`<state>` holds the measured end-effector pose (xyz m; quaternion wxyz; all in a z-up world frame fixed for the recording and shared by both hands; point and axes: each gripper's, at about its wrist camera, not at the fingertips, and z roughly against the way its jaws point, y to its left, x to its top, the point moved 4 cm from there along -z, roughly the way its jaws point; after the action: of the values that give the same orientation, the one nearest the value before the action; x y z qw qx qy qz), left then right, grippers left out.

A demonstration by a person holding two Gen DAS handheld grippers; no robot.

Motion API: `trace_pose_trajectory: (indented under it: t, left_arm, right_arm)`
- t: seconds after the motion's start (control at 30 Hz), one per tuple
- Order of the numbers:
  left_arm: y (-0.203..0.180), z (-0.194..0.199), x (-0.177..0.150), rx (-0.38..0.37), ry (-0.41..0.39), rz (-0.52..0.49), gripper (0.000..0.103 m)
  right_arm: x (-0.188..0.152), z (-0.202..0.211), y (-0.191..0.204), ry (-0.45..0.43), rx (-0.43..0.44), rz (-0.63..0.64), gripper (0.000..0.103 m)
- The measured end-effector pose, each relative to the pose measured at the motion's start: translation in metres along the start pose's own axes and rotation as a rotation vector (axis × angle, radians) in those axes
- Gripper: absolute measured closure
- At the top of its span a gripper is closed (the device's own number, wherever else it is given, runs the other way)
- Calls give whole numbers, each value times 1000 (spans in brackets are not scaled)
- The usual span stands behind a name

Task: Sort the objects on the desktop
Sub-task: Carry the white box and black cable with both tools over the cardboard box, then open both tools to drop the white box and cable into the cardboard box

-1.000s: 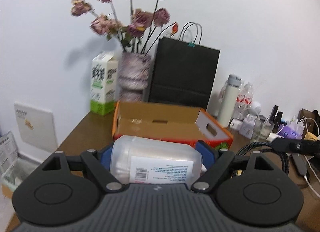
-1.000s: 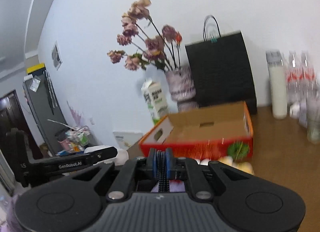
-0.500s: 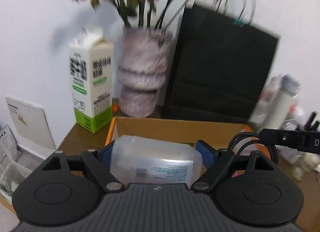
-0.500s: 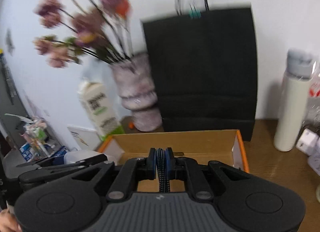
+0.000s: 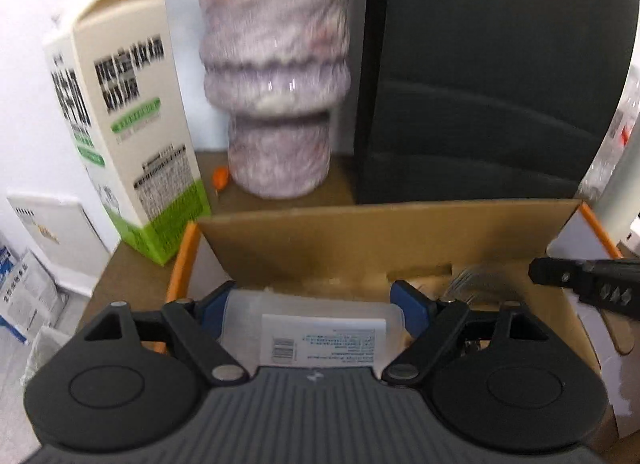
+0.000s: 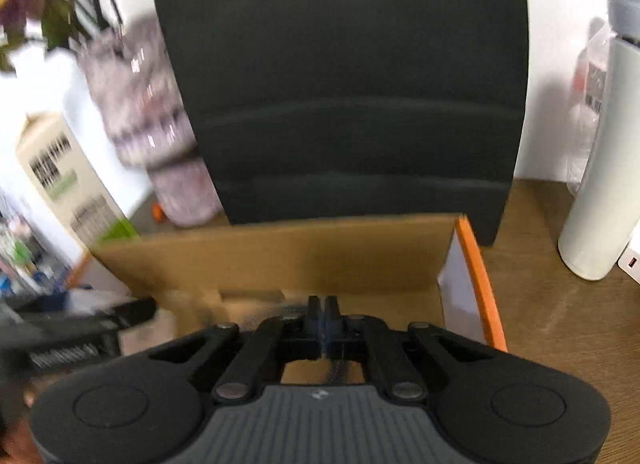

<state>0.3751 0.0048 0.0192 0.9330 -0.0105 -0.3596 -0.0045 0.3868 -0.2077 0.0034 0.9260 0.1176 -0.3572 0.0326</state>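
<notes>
I'm mid-drop: left gripper (image 5: 312,306) clamps the clear plastic labelled tub (image 5: 316,328) over the orange-edged cardboard box (image 5: 360,240), right gripper (image 6: 320,314) pinches what's probably a braided cable; next, lower and release.

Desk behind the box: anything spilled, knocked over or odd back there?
Little stands out. The carton, vase and black bag stand upright behind the box. One small orange scrap, perhaps a fallen petal, lies on the desk at the vase's foot. Blur hides finer detail.
</notes>
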Motion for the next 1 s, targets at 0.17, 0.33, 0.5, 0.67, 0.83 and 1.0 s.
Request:
trace_pose_trajectory:
  t: [0.17,0.33,0.5,0.67,0.83,1.0]
  left_arm:
    - [-7,-16,-4,32,89,-45,16]
    - [-13,-10,-1,68,107,-88,7]
    - [-4,43,13,37,22,-37,2]
    - [5,95,1,19,25,18,0]
    - [10,157,-51,-32,-23,30,0]
    - [15,217,-125,-142,-103,82,0]
  right_arm:
    - [-8,-14,13,58,-46,82,89]
    - [0,11,22,32,3,98,64]
    - [2,62,27,-9,3,162,43]
    - [-10,113,25,-58,-23,190,27]
    - [-58,173,26,-130,-44,196,19]
    - [-134,245,39,-255,-25,279,9]
